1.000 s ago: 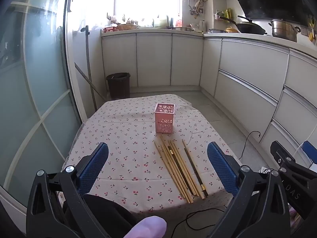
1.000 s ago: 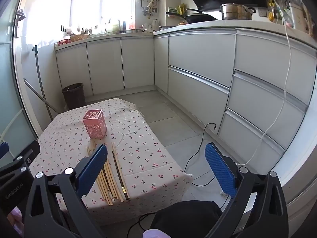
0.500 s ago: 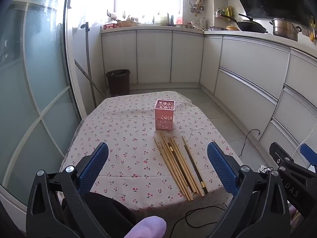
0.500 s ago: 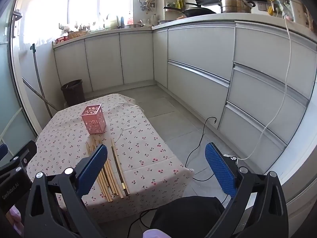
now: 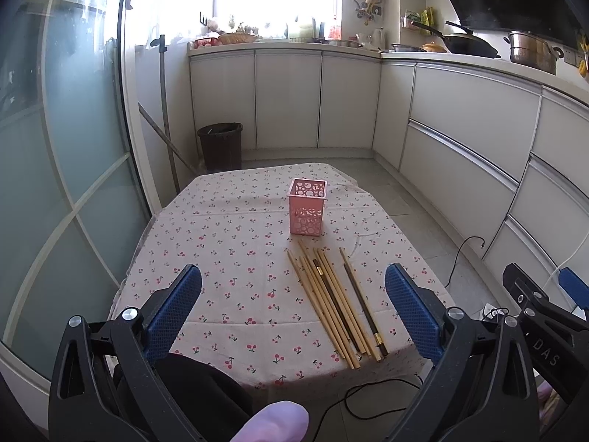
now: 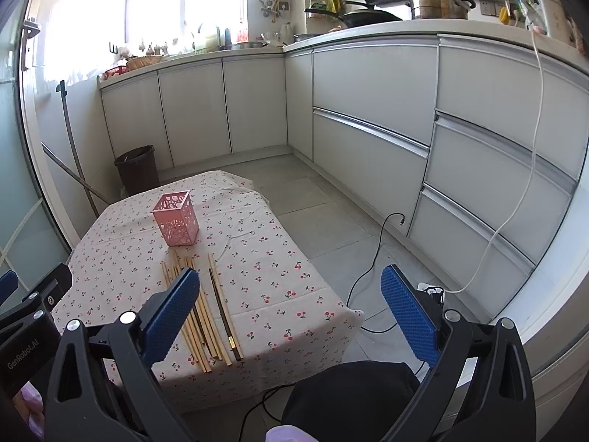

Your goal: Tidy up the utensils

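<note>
Nearest to us, in the left wrist view, the left gripper [image 5: 293,287] hangs above the near edge of a small table, its two blue-padded fingers [image 5: 176,305] spread wide apart with nothing between them. A fingertip in a lilac glove [image 5: 274,421] pokes in at the bottom edge, and a dark trouser knee [image 5: 198,386] sits under the gripper. In the right wrist view, the right gripper [image 6: 291,287] is likewise splayed open and empty; it hangs off the table's right near corner, mostly above the grey floor, with its left pad overlapping the utensils from this angle.

On the table lies a cherry-print tablecloth [image 5: 228,258]. Toward its near right side we see a bundle of chopsticks [image 5: 331,302] lying flat side by side, most of them pale wood and two dark brown, running from the near edge away from us. Just beyond their far tips stands a pink perforated holder [image 5: 307,211], upright and empty as far as we can tell, close to the chopsticks but not touching them.

A black cable [image 6: 371,258] trails over the floor to the right of the table. Farther back, a dark waste bin [image 5: 220,145] stands against white cabinets [image 5: 287,99], and on the counter to the right sit a wok [image 5: 467,42] and a steel pot [image 5: 532,51]
</note>
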`<state>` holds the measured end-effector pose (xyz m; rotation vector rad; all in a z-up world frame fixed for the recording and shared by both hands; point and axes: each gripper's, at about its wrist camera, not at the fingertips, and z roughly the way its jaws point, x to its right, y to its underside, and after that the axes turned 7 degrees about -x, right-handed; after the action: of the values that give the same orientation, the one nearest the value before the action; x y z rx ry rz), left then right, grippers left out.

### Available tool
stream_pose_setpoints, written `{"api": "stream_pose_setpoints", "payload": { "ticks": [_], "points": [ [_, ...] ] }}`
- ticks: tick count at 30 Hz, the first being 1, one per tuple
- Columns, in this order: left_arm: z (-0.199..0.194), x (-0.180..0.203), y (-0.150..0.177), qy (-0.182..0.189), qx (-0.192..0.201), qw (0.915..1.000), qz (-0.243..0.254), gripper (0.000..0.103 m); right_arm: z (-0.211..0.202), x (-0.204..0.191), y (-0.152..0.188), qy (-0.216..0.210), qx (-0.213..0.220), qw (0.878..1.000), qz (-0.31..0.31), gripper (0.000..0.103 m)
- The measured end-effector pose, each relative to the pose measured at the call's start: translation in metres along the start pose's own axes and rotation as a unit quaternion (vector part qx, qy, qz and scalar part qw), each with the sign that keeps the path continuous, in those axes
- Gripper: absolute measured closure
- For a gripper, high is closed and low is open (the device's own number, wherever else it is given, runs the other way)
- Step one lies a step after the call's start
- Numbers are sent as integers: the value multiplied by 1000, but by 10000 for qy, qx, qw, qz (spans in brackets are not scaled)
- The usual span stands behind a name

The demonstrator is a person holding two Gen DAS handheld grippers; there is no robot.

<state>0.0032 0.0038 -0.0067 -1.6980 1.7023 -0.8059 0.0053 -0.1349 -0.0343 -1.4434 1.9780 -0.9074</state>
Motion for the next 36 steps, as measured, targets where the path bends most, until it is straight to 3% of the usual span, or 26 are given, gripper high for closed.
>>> {"api": "stream_pose_setpoints", "payload": {
  "ticks": [36],
  "points": [
    [1,-1,1,-19,-49,10000,0,7,3,0,3,-38,-55,10000,35,7]
  ]
}}
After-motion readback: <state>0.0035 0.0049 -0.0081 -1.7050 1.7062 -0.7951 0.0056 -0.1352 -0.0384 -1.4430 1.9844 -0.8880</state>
